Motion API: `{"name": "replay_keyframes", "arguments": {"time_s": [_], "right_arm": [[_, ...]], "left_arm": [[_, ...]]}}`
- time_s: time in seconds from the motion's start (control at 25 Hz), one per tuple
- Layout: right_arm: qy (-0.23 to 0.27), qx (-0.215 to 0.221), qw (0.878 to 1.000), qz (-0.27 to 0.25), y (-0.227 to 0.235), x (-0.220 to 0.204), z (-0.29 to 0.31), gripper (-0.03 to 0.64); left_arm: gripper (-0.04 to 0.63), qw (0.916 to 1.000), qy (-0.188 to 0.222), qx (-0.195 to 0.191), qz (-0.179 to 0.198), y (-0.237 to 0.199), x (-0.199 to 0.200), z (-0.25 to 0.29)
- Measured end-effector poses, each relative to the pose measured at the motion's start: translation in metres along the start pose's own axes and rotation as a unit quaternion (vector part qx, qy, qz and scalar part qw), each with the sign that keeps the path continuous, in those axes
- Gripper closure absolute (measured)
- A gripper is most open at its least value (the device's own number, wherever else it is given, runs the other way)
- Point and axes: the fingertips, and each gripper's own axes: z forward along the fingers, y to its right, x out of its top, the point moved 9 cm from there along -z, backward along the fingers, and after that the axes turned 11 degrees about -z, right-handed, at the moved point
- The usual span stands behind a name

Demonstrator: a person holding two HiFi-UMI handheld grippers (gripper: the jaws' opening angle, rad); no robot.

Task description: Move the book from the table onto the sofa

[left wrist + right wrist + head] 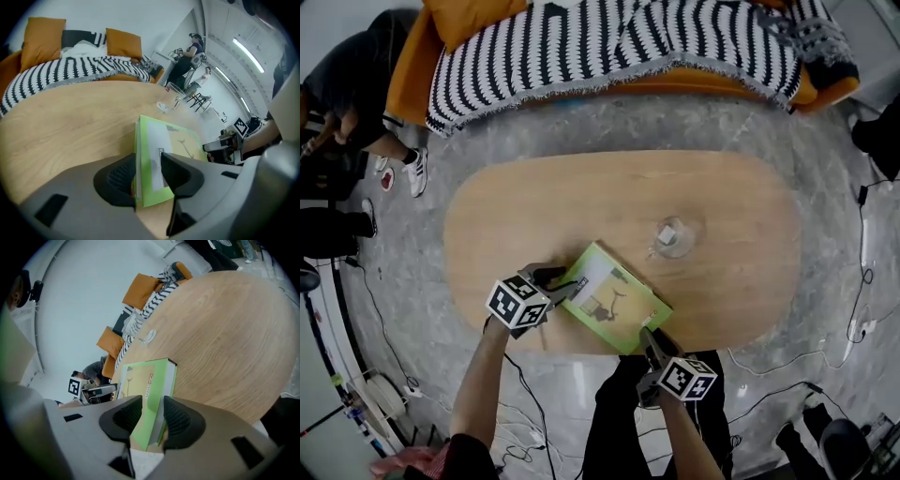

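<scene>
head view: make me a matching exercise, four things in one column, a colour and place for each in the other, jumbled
1 book
2 glass
3 blanket
4 cushion

a clear, standing on the table
b orange, on the sofa
c green, at the table's near edge
d black and white stripes, draped over the sofa

Pairs: 1c, 2a, 3d, 4b

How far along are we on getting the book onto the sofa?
Nothing is moved yet: the book lies on the table. In hand: the left gripper and right gripper each straddle a book edge, jaws open, not clamped. Left: close, lift, carry to the sofa.
</scene>
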Motion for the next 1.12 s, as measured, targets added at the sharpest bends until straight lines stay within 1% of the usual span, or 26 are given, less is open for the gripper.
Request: {"name": "replay_keyframes", "arguments": {"time_s": [0.12,0.24,0.44,0.68,0.92,1.12], "right_arm": [[-0.002,-0.003,1.000,0.006,0.005,0.001,0.006,0.479],[-0.002,-0.002,1.000,0.012,0.006,0.003,0.007,0.480],[0.000,-0.001,1.000,0.011,0.007,0.002,0.007,0.499],[-0.001,0.000,1.000,0.020,0.007,0.004,0.005,0.505],[-0.002,-0.006,1.000,0.009,0.008,0.022,-0.009,0.508],[-0.002,-0.004,1.000,0.001,-0.001,0.034,-0.025,0.508]], "left_arm": [[0.436,0.9998,-0.012,-0.012,-0.009,-0.003,-0.003,0.007],[0.436,0.9996,-0.008,-0.018,-0.021,-0.006,-0.004,0.007],[0.446,0.9998,0.002,-0.012,-0.017,-0.005,-0.005,0.007],[0.451,0.9998,-0.003,-0.004,-0.019,-0.003,-0.005,0.005],[0.460,0.9994,0.012,-0.004,-0.031,0.017,-0.004,-0.005],[0.462,0.9994,0.016,0.001,-0.031,0.034,0.004,-0.018]]}}
